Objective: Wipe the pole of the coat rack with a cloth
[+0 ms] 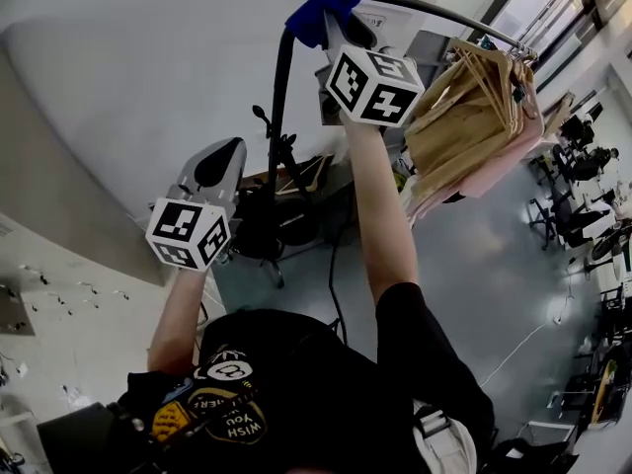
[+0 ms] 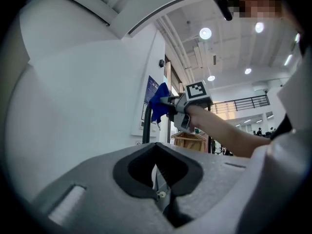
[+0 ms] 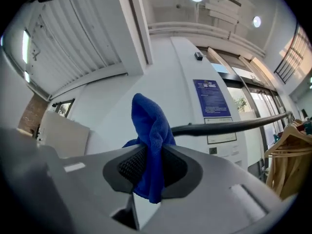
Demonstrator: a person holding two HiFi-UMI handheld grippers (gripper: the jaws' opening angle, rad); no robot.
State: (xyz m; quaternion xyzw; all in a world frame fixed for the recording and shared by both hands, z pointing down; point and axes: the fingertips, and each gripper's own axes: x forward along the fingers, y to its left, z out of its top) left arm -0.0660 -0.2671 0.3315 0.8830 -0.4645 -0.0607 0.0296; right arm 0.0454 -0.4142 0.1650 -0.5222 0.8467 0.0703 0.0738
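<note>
My right gripper (image 1: 341, 23) is raised high and shut on a blue cloth (image 1: 324, 6). The cloth presses against the bend where the coat rack's black upright pole (image 1: 279, 97) turns into the top bar (image 1: 444, 13). In the right gripper view the blue cloth (image 3: 148, 140) stands up between the jaws of the right gripper (image 3: 150, 152), and the black bar (image 3: 229, 126) runs off to the right from behind it. My left gripper (image 1: 223, 158) hangs lower, left of the pole, apart from it. The left gripper (image 2: 156, 152) is shut with nothing in it.
Wooden hangers (image 1: 474, 107) with a pink garment crowd the bar at the right. A black stand with cables (image 1: 272, 225) sits at the rack's foot. A white wall (image 1: 118, 87) is close on the left. Office chairs (image 1: 583, 166) stand at the far right.
</note>
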